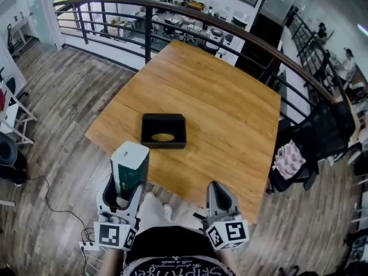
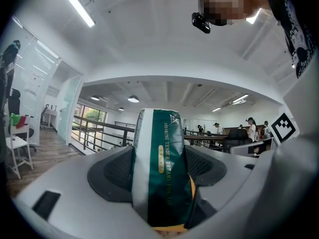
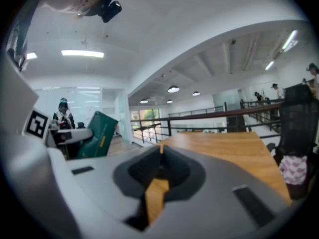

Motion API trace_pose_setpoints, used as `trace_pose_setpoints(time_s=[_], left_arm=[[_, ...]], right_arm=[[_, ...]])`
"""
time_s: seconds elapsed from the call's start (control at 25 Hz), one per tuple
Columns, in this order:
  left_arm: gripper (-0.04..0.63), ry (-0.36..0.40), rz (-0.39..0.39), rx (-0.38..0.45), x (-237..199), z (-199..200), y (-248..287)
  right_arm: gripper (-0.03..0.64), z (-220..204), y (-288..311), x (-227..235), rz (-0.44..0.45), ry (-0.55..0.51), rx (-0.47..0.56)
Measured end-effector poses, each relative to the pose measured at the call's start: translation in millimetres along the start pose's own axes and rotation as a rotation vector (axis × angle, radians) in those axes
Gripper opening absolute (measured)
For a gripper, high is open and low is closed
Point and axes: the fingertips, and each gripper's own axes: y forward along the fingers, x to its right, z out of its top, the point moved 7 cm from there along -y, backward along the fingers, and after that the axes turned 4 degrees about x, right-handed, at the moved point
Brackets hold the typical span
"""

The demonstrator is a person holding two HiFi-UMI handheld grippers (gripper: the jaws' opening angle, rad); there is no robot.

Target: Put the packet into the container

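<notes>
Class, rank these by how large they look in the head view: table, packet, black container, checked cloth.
1. Table
2. Packet and container: these look alike, and the packet is nearer the camera, so they are left unranked.
3. Checked cloth

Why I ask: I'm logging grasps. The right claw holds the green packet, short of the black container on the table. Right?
Wrong claw: the left claw holds the green packet, as the left gripper view shows; the right claw is shut, empty. The rest stands.
</notes>
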Motion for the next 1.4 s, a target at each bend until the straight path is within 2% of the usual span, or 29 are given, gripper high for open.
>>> trace_pose_setpoints(time_s=[0.28, 0.6, 1.08, 1.4], left_arm=[[0.348, -0.007, -0.009, -0.006, -11.3, 5.4, 13.5], [0.348, -0.019, -0.029, -0.022, -43.5, 2.6, 55.8], [0.348, -0.02, -0.15, -0.036, -99.2, 8.7, 145.9], [0.348, -0.048, -0.219, -0.076, -123.7, -7.3, 172.3]], right_arm=[[0.04, 3.1, 12.1, -1.9, -0.019, 0.007, -0.017], [0.04, 6.3, 60.0, -5.4, -0.034, 0.013, -0.031], [0.04, 22.9, 131.3, -15.9, -0.138, 0.016, -0.028], [0.04, 12.7, 153.1, -28.6, -0.201, 0.023, -0.061]])
